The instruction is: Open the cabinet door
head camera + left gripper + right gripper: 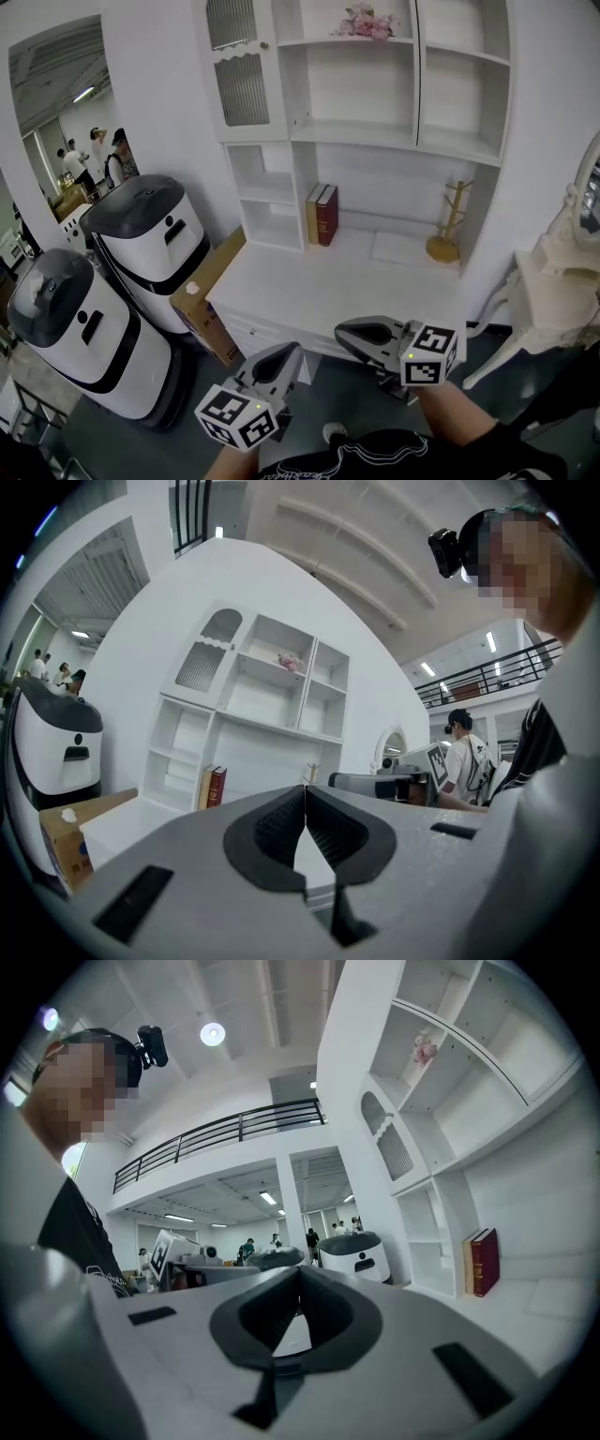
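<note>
We're holding both grippers just in front of the white desk (309, 281), not touching it. The left gripper (286, 354) and right gripper (345, 334) are each pinched fully together on nothing. The white cabinet door with ribbed glass (239, 70) sits closed, up above the desk's left end.

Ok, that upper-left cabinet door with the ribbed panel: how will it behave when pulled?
The cabinet door looks like a rigid framed panel, so it should swing, not flex. Its ribbed insert may be glass, so possibly fragile. The knob looks small; a grip might slip off.
</note>
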Available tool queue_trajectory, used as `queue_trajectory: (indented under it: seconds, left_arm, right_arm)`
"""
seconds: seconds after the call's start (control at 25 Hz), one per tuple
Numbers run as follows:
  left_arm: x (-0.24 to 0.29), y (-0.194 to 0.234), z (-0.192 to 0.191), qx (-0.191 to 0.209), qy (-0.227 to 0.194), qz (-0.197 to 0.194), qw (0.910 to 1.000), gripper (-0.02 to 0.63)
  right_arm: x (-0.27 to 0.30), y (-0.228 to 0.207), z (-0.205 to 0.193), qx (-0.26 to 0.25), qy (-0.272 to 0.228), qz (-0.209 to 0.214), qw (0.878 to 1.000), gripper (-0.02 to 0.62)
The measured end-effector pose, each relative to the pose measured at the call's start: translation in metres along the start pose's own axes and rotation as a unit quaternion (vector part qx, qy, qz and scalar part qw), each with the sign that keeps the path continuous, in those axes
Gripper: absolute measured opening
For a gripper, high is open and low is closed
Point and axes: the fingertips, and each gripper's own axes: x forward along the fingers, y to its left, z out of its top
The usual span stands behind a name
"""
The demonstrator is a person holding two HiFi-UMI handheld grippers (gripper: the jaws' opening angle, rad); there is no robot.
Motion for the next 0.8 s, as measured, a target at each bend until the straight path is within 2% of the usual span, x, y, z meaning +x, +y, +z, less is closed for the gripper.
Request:
queue_trajectory:
  seconds: [0.24, 0.4, 0.6, 0.8]
  left_arm:
    - [0.08, 0.048, 0.042, 0.013, -0.006, -0.01, 0.9998, 0.005]
    - [0.13, 0.071, 0.07, 0.043, -0.01, -0.016, 0.9989, 0.005]
    - [0.169, 0.093, 0.095, 0.067, -0.016, -0.023, 0.9973, 0.006]
    - [0.192, 0.118, 0.115, 0.055, -0.03, -0.046, 0.997, 0.008]
  right_arm:
    - [0.024, -0.08, 0.056, -0.039, -0.015, 0.006, 0.999, 0.003]
    - [0.036, -0.126, 0.089, -0.05, -0.038, 0.009, 0.998, 0.003]
    - [0.043, -0.163, 0.113, -0.073, -0.047, 0.0, 0.996, 0.003]
    - [0.055, -0.19, 0.122, -0.074, -0.048, -0.013, 0.996, 0.003]
